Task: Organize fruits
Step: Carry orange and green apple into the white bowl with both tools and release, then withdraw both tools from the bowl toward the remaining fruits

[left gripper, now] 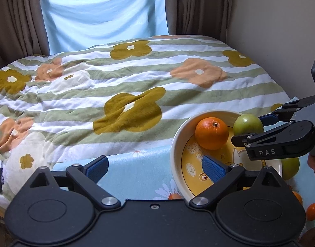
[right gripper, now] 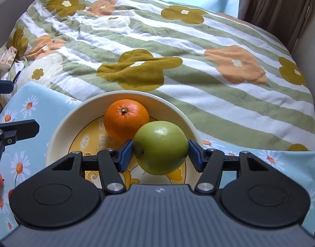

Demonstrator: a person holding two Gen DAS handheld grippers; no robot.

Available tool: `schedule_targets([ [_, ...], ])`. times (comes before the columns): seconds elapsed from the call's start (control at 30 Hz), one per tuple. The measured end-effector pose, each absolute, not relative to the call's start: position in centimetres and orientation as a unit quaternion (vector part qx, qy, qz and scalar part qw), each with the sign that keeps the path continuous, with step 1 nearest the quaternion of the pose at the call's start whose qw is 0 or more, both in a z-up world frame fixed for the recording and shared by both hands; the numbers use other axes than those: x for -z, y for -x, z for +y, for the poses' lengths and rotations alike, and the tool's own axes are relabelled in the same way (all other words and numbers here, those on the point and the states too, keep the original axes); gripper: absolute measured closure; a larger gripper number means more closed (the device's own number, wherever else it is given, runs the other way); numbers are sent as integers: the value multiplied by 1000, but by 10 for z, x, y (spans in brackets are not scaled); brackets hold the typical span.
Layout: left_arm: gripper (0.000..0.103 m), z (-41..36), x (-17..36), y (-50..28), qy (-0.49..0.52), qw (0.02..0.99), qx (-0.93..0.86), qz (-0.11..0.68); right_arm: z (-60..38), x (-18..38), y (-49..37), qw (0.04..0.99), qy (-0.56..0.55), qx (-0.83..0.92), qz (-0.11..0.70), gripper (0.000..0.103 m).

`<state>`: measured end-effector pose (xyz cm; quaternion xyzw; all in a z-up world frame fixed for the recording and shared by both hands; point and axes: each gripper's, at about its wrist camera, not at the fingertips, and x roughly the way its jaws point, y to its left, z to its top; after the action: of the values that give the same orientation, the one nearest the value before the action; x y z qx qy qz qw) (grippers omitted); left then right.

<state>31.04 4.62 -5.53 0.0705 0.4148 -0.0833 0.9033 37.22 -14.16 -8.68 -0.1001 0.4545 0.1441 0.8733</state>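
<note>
A cream bowl [left gripper: 176, 144] with a yellow cartoon base stands on a blue daisy cloth; it also shows in the right wrist view [right gripper: 58, 131]. An orange [left gripper: 211, 133] lies inside it [right gripper: 126, 119]. My right gripper [right gripper: 160, 154] is shut on a green apple [right gripper: 161, 147] and holds it over the bowl, close beside the orange. The left wrist view shows that apple [left gripper: 248, 124] between the right gripper's pads [left gripper: 266, 119]. My left gripper [left gripper: 155, 167] is open and empty at the bowl's near left rim.
A second green apple [left gripper: 290, 167] and small oranges [left gripper: 312, 211] lie right of the bowl on the daisy cloth [left gripper: 136, 164]. A flowered striped quilt [left gripper: 116, 86] covers the bed beyond. Curtains and a wall stand behind.
</note>
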Motion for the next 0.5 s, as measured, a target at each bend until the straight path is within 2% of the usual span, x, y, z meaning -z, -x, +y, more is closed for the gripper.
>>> schedule_targets([
  [0.2,4,46,54,-306,-71,905,91,410,-137,93,-371,875,120,-145,446,30],
  [0.23,4,46,54,-305,-70,904,93,411,-137,92,-369,877,124,-146,440,26],
  [0.33,4,47,51,-304,-66,904,96,411,-135,88,-368,882,134,-133,431,0],
  [0.5,4,47,43,-298,-65,908,89,405,-145,77,-365,886,103,-123,435,0],
])
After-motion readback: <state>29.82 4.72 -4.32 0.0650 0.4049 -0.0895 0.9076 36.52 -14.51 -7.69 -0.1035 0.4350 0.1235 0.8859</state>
